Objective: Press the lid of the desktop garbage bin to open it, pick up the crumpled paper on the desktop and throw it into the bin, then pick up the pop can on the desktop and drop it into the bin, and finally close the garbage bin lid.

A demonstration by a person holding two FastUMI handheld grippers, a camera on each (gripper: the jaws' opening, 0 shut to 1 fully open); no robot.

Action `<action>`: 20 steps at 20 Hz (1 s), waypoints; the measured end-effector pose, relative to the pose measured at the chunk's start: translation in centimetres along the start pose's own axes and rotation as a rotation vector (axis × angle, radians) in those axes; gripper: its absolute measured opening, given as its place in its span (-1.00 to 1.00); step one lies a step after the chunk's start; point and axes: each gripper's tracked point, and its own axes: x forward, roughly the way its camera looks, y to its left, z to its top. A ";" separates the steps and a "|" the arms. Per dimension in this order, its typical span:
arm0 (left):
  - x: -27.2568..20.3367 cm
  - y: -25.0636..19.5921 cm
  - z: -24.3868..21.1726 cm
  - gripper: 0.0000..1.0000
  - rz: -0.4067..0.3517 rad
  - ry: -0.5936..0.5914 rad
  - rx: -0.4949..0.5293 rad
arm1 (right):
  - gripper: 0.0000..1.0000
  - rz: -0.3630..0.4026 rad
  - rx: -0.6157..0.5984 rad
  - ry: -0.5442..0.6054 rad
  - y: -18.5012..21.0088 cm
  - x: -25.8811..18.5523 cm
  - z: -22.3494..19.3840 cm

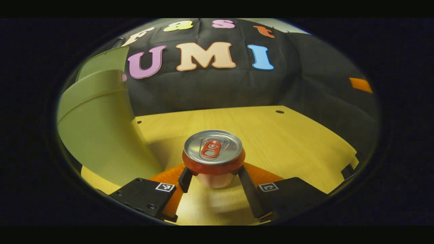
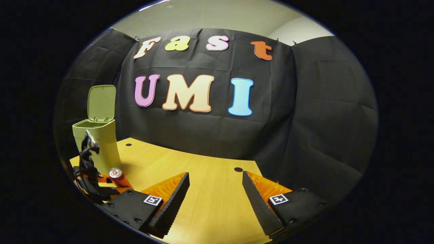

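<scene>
A red pop can [image 1: 213, 152] with a silver top stands between the fingers of my left gripper [image 1: 214, 174], which is shut on its sides just below the rim. The pale green bin [image 1: 98, 135] rises close on the left of the can. In the right gripper view the bin [image 2: 100, 145] stands at the far left of the table with its lid [image 2: 101, 102] raised upright. There the can [image 2: 116, 176] leans a little in the left gripper [image 2: 108, 181], right in front of the bin. My right gripper [image 2: 215, 193] hangs open over bare tabletop with nothing between its fingers.
The wooden table [image 2: 210, 189] has small round holes near its back edge [image 2: 238, 169]. Black cloth walls close the booth behind and to the right. The table's right edge [image 1: 349, 159] is near in the left gripper view.
</scene>
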 end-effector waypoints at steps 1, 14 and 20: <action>-0.3 0.3 1.6 0.49 0.003 -0.023 0.004 | 1.00 0.008 0.006 0.002 0.3 0.1 -0.2; -3.6 4.6 18.4 0.48 0.103 -0.293 0.006 | 0.96 0.090 0.031 0.002 3.3 1.0 -0.4; -6.1 10.3 23.6 0.48 0.210 -0.368 -0.037 | 0.97 0.116 0.059 0.002 4.5 1.4 -0.6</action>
